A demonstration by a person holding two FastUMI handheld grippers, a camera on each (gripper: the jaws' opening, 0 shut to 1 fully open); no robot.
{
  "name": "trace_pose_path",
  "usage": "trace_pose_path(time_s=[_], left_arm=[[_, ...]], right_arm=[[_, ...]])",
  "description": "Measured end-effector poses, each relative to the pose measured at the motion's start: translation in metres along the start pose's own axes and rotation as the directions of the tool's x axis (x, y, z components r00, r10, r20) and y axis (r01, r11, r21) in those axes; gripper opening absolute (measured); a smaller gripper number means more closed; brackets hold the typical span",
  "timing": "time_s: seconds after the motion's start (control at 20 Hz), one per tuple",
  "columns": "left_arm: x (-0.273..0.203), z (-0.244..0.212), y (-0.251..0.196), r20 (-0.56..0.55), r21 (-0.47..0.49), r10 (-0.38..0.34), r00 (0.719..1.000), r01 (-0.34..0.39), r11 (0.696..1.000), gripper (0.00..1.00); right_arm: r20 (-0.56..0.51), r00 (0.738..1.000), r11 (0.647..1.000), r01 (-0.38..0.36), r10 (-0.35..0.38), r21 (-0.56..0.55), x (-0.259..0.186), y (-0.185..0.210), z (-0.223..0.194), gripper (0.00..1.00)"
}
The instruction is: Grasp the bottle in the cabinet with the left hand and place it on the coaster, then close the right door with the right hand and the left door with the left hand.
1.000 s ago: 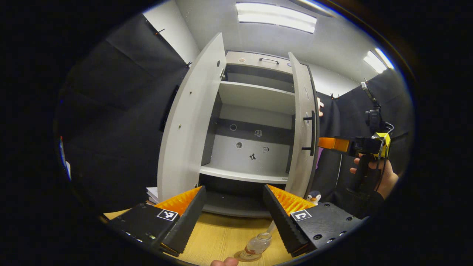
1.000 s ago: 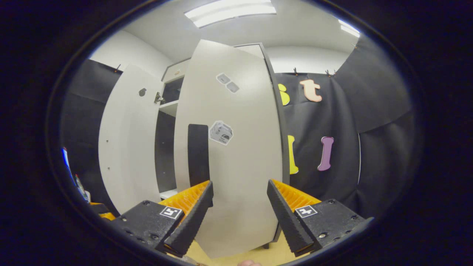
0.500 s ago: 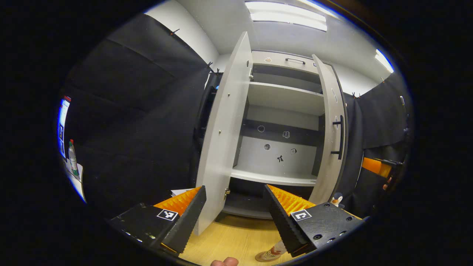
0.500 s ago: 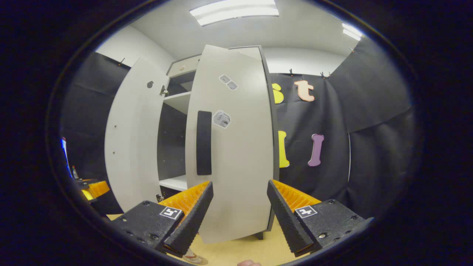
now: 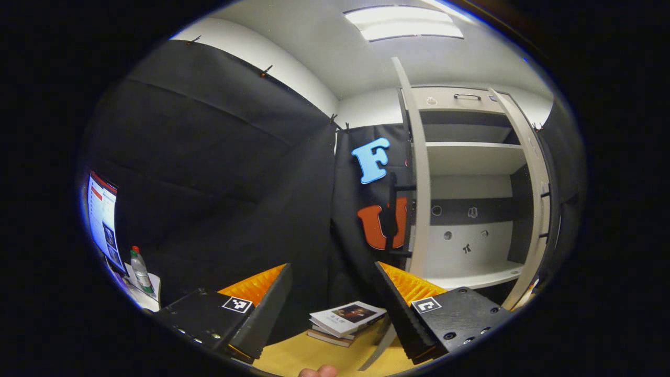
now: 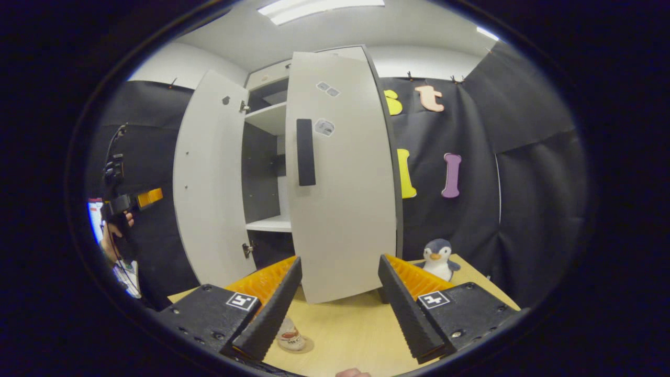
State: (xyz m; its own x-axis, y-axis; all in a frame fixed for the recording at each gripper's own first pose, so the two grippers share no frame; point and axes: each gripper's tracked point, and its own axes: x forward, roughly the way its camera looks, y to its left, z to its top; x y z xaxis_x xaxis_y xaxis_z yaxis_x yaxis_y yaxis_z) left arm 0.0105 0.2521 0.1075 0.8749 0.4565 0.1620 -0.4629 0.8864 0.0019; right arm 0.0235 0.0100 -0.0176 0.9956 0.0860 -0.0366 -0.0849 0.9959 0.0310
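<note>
Both grippers spread wide, holding nothing; bottle (image 6: 291, 335) sits on the coaster (image 6: 306, 345), both cabinet doors (image 6: 340, 173) partway open.

left gripper (image 5: 330, 309): has swung away to the left, now faces the black wall and a stack of books (image 5: 345, 319) | right gripper (image 6: 339, 301): has pulled back from the right door (image 6: 340, 178) | right door: more shut than before | now in sight: toy penguin (image 6: 438, 259), bottle (image 6: 290, 335)
</note>
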Motion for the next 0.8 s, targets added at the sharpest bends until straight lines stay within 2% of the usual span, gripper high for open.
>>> trace_pose_path(time_s=[0.05,0.15,0.25,0.3,0.35,0.4,0.5,0.6,0.65,0.7,0.75,0.8], left_arm=[[0.014,0.005,0.002,0.014,0.001,-0.003,1.000,0.003,1.000,0.95],[0.039,0.008,0.002,0.022,0.013,0.009,1.000,-0.009,1.000,0.99],[0.057,0.008,-0.002,0.025,0.009,0.006,1.000,-0.007,1.000,0.99],[0.062,0.009,-0.007,0.033,0.005,-0.003,0.999,0.003,1.000,0.99],[0.065,0.009,-0.012,0.041,0.010,-0.008,0.999,0.008,1.000,0.95],[0.066,0.011,-0.010,0.059,0.031,0.006,0.998,-0.008,0.999,0.94],[0.066,0.016,-0.012,0.085,0.056,0.014,0.996,-0.019,0.998,0.99],[0.065,0.012,-0.018,0.061,0.021,-0.008,0.998,0.007,1.000,0.99],[0.066,0.009,-0.019,0.045,-0.005,-0.024,0.999,0.024,1.000,0.92],[0.064,0.007,-0.023,0.034,-0.026,-0.035,0.999,0.036,0.999,0.92],[0.063,0.006,-0.027,0.025,-0.041,-0.039,0.999,0.040,0.998,0.99],[0.062,0.006,-0.029,0.020,-0.045,-0.036,0.999,0.037,0.998,0.99]], right_arm=[[0.001,1.000,1.000,0.005,-0.005,0.000,-0.001,-0.002,0.001,0.96],[0.016,1.000,1.000,0.014,-0.014,0.007,-0.001,-0.004,0.006,0.96],[0.024,0.999,0.999,0.035,-0.034,0.000,0.000,-0.009,0.007,0.96],[0.030,0.999,0.999,0.042,-0.042,-0.001,0.000,-0.010,0.009,0.97],[0.034,0.998,0.999,0.048,-0.048,0.002,-0.001,-0.013,0.010,0.97],[0.031,0.998,0.999,0.052,-0.052,0.005,-0.001,-0.015,0.009,0.96],[0.018,0.998,0.998,0.062,-0.062,0.006,-0.001,-0.023,0.006,0.96],[0.009,0.998,0.998,0.064,-0.065,0.011,-0.001,-0.028,0.005,0.96],[0.010,0.998,0.998,0.060,-0.060,0.016,0.000,-0.029,0.006,0.96],[0.012,0.998,0.998,0.055,-0.056,0.019,0.001,-0.029,0.006,0.96],[0.013,0.999,0.999,0.049,-0.049,0.021,0.003,-0.030,0.007,0.96],[0.017,0.999,0.999,0.044,-0.044,0.024,0.005,-0.030,0.010,0.96]])
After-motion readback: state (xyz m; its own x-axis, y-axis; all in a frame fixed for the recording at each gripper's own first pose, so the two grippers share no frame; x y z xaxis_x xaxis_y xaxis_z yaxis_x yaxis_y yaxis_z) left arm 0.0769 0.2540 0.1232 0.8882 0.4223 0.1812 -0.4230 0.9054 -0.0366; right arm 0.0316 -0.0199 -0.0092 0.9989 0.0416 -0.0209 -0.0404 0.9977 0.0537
